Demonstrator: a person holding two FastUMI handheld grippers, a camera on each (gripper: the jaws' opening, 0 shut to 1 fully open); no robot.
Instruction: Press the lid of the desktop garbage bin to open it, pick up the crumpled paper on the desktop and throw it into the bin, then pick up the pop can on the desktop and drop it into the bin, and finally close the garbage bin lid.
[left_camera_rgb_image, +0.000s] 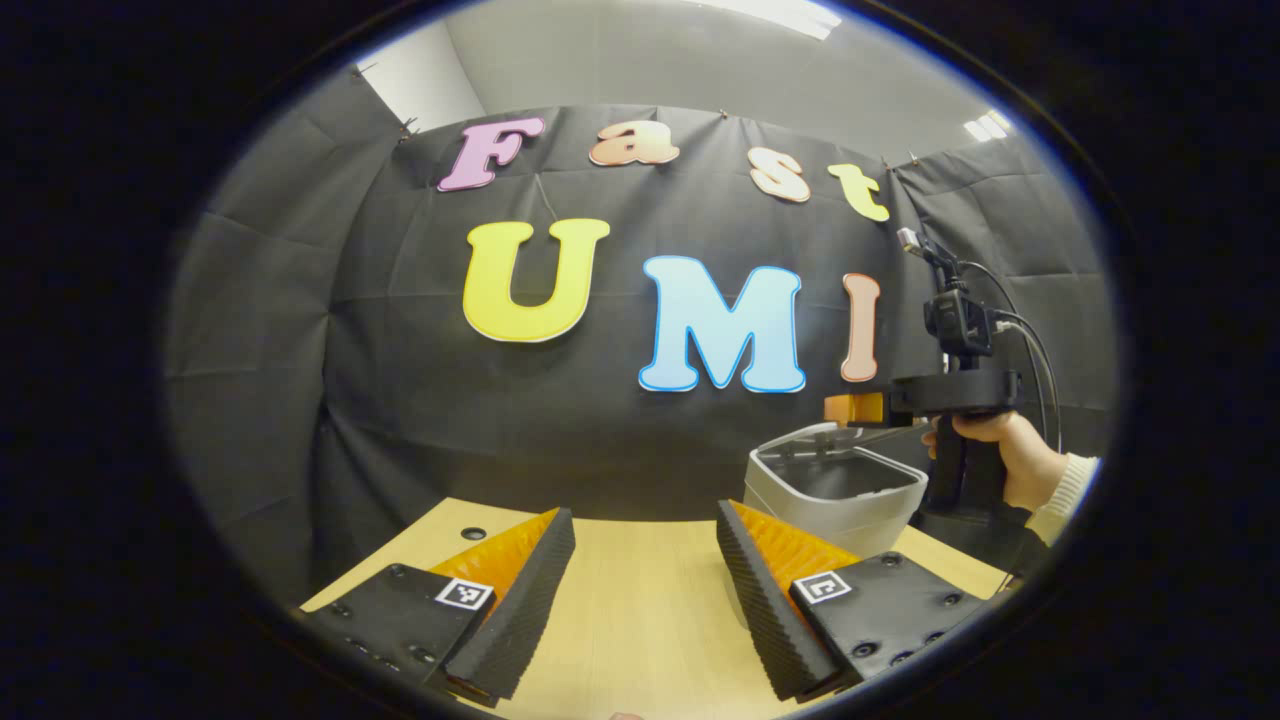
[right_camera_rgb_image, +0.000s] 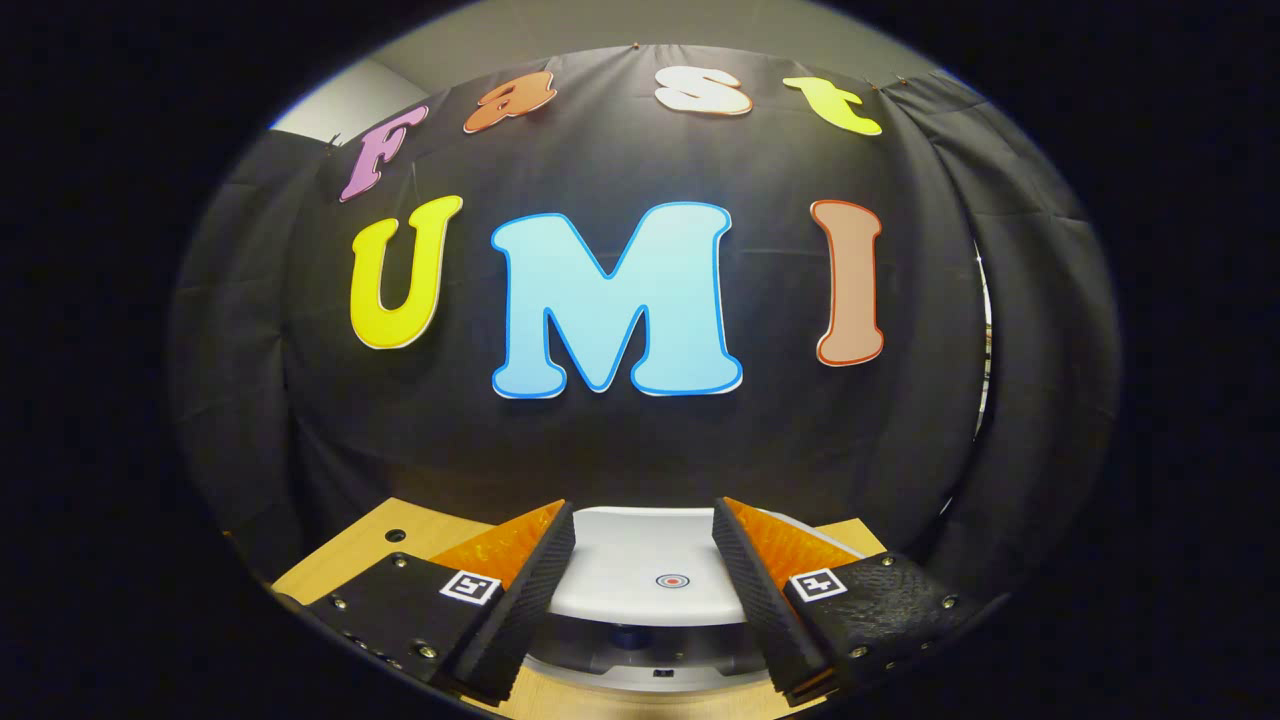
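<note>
The white desktop bin stands on the wooden table at the right in the left gripper view, its dark inside showing under a white rim. A hand holds my right gripper just above the bin's far side. In the right gripper view the white lid with a red dot lies between the fingers of my open right gripper. The dark opening is below it, with a small blue shape too small to identify. My left gripper stands open over bare table, holding nothing.
The light wooden table runs back to the black cloth wall, with a small dark hole near its far left corner. A sleeve and cables trail from the right gripper at the right.
</note>
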